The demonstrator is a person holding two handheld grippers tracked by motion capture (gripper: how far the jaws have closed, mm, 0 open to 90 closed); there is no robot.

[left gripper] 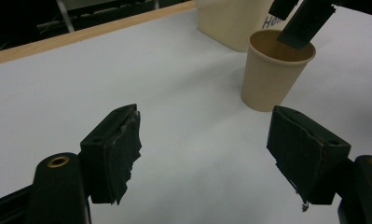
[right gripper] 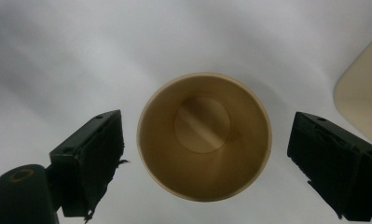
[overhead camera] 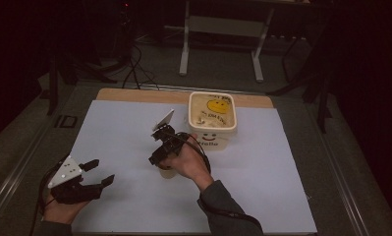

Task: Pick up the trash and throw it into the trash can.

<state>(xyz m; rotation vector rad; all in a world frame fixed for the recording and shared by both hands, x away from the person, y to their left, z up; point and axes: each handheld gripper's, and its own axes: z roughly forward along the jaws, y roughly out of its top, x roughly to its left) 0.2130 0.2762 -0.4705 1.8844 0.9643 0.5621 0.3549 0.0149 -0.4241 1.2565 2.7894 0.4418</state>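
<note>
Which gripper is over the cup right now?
The right gripper: its open jaws straddle the paper cup from above. The left gripper sits apart, near the table's left front.

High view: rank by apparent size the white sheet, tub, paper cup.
1. White sheet, largest by far.
2. Tub, on the sheet's far edge.
3. Paper cup, mostly hidden under the right gripper and hand, so its full size is unsure, though the visible part is smallest.
</note>
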